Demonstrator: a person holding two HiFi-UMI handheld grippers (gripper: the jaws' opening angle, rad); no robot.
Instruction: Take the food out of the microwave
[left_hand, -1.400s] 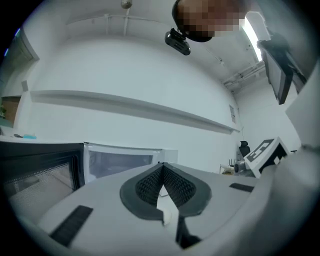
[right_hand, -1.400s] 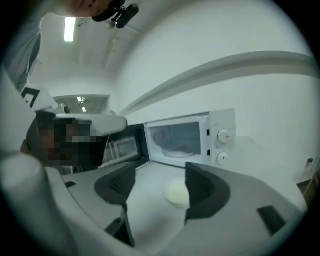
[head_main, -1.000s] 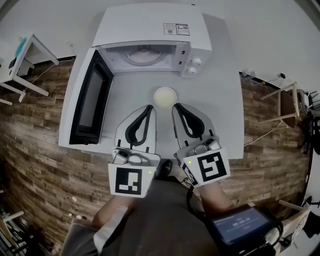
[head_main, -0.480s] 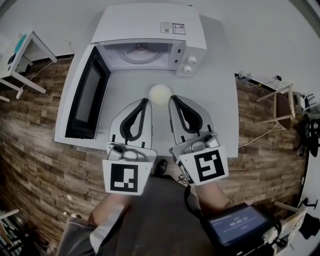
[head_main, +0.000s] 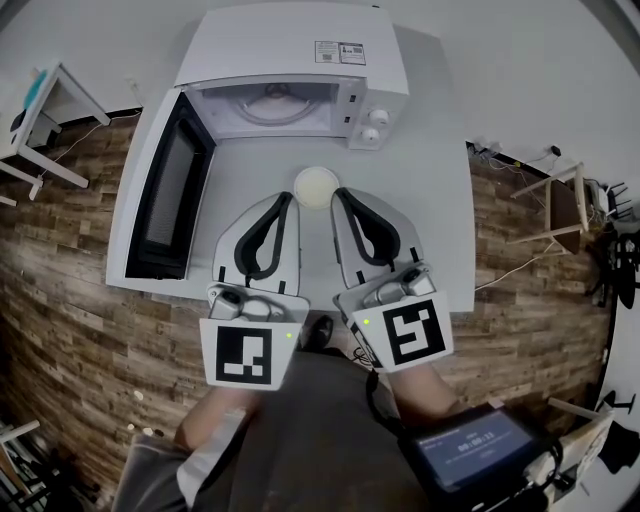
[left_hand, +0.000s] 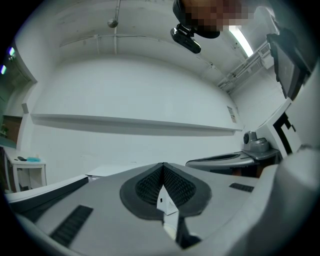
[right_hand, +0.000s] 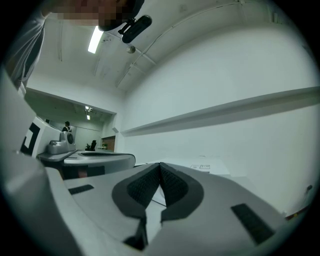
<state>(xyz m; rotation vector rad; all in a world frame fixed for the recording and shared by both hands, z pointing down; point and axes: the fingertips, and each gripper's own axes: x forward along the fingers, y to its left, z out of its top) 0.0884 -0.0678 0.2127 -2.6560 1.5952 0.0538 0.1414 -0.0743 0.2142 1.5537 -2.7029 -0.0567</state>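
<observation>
Bright, even light here from a ceiling tube (right_hand: 93, 40) overhead, the white table (head_main: 440, 200) almost glaring, with only a soft grey shadow to the right of the microwave (head_main: 290, 45). The head view bows hard at its edges, the floor (head_main: 60, 300) planks curving and the corners darkening. Up close, the left gripper (left_hand: 163, 167) and right gripper (right_hand: 160, 166) look soft, out of focus, inside black-rimmed frames.

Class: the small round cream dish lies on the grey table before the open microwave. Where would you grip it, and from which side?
Probably the near rim of the small round cream dish, approached level from the person's side. It is round with no handle, so only the rim offers a pinch, and the open white microwave stands on the far side.
</observation>
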